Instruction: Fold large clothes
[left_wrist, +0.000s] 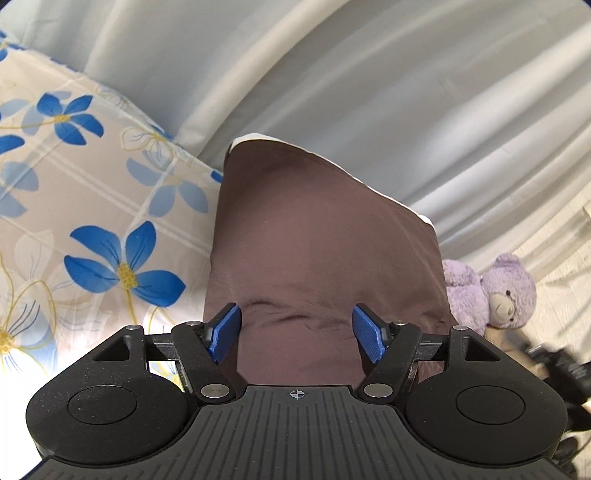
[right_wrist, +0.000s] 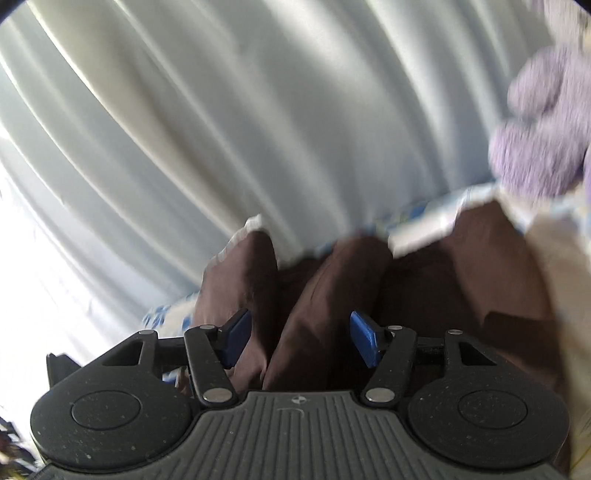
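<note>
Brown fabric fills the middle of both wrist views: the garment (left_wrist: 325, 240) lies on a floral bedsheet (left_wrist: 96, 206) printed with blue flowers on a beige and white ground

Left wrist view:
- left gripper (left_wrist: 295, 330) sits above the near part of the garment, jaws spread wide, blue pads (left_wrist: 223, 332) apart with cloth showing in the gap; nothing is pinched between them
- whether the pads touch the cloth cannot be told
- garment runs from the near edge away to a far corner, where a thin white lining or underside shows along the edge
- small creases lie in the cloth just beyond the pads
- floral bedsheet is to the left of the garment
- pale grey-white curtain (left_wrist: 369, 92) hangs in folds across the far side
- purple teddy bear (left_wrist: 491, 295) lies to the right of the garment, just beside its right edge

Right wrist view (motion-blurred):
- right gripper (right_wrist: 299, 341) also has its jaws wide apart, blue pads (right_wrist: 365, 341) on either side of a raised brown fold
- garment (right_wrist: 332, 295) here is bunched into several thick ridges running away from the camera; one ridge passes between the pads but is not clamped
- strip of the floral bedsheet (right_wrist: 417, 214) shows at the far edge of the cloth
- curtain (right_wrist: 221, 110) fills the far and left areas
- purple teddy bear (right_wrist: 535, 147) is a blurred shape at far right
</note>
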